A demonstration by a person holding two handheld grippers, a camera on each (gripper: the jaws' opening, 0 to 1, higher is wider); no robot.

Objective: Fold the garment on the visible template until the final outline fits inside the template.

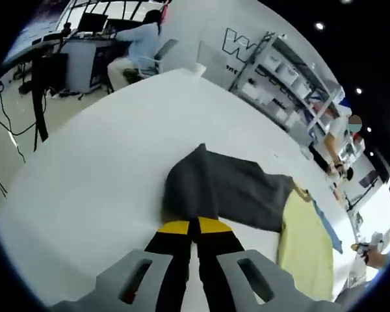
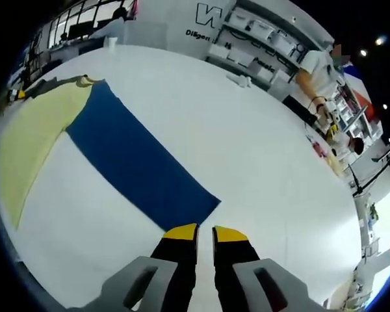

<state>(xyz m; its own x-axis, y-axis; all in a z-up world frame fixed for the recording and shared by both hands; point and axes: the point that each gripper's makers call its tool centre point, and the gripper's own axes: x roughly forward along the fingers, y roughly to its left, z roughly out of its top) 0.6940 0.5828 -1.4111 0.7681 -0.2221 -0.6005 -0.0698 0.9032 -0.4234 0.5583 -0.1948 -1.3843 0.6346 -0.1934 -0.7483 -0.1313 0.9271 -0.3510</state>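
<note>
- White and bare, the table (image 1: 104, 162) under both your grippers is the biggest thing here; in the left gripper view it runs wide and open to the left of the cloth and on up to its far edge, and in the right gripper view (image 2: 266, 149) the whole stretch right of the blue strip is free room for moving.
- The dark grey garment (image 1: 227, 188) lies rumpled on the table straight ahead of your left gripper, its near edge meeting the yellow tips and one corner peaking up at the far side.
- The pale yellow cloth (image 1: 305, 247) lies flat beside the grey garment, touching its right edge; in the right gripper view it (image 2: 32, 136) sits along the left side.
- The blue strip (image 2: 136, 162) runs as a long band beside the yellow cloth, its near corner ending just ahead of your right gripper's tips.
- Your left gripper (image 1: 195, 227) has its jaws pressed almost together at the grey garment's edge; whether any fabric is pinched, you cannot tell.
- Your right gripper (image 2: 205, 231) shows a narrow gap between its jaws, with nothing in it.
</note>
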